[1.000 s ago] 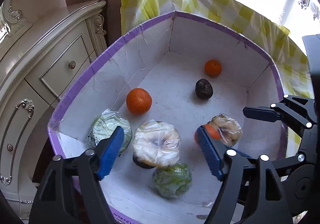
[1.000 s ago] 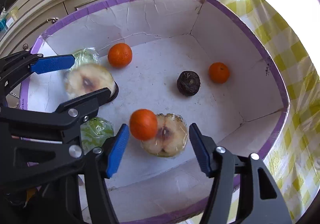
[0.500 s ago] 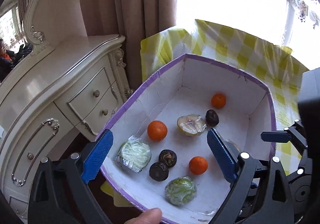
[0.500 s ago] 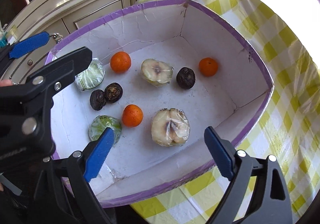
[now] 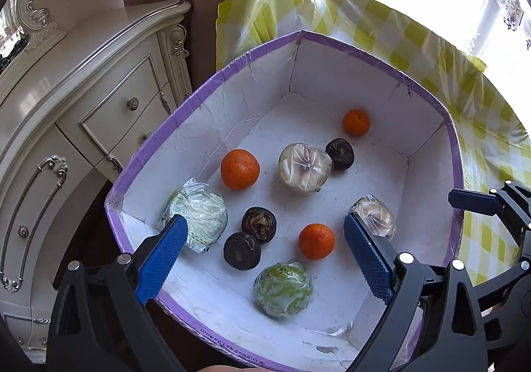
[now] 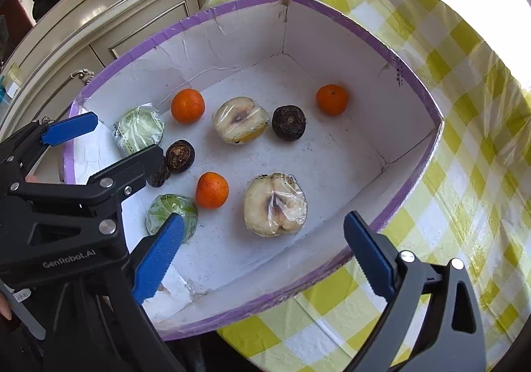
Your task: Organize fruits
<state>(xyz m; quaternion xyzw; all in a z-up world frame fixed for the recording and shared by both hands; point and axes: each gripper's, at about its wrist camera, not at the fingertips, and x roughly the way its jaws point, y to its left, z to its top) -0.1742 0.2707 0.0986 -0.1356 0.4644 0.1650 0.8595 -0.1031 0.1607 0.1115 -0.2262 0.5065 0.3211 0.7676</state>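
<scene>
Right now both my hand-held grippers hang above the box (image 6: 411, 83), fingers spread wide, nothing in either: left hand-held gripper (image 5: 265, 259) over the near-left end, right hand-held gripper (image 6: 265, 251) over the near rim. All the fruit lies loose on the white box floor, mixed, not grouped by kind. The box sits on the checked counter (image 6: 464, 173).

Whether sorting is underway or about done I can't judge from this; kinds are scattered, so if grouping by kind is the aim, there's work left.

To do a pick well, imo: come straight down, jaws wide, w/ one finger each side of a single fruit. Wrapped pieces look slippery, so squeeze gently and centred. Round ones may roll, so go slow near neighbours.

Count, near to far:
- green wrapped pieces: 2, nearest one (image 6: 172, 212) by my right finger, other (image 6: 139, 129) at the left wall.
- oranges: 3, near (image 6: 212, 190), mid-left (image 6: 188, 105), far (image 6: 332, 99).
- pale wrapped halves: 2, near (image 6: 274, 204), farther (image 6: 240, 119).
- dark round fruits: 3, a touching pair (image 5: 250, 241) near, 1 far (image 6: 288, 122) just beside the farther half.

Total 10 pcs.
</scene>
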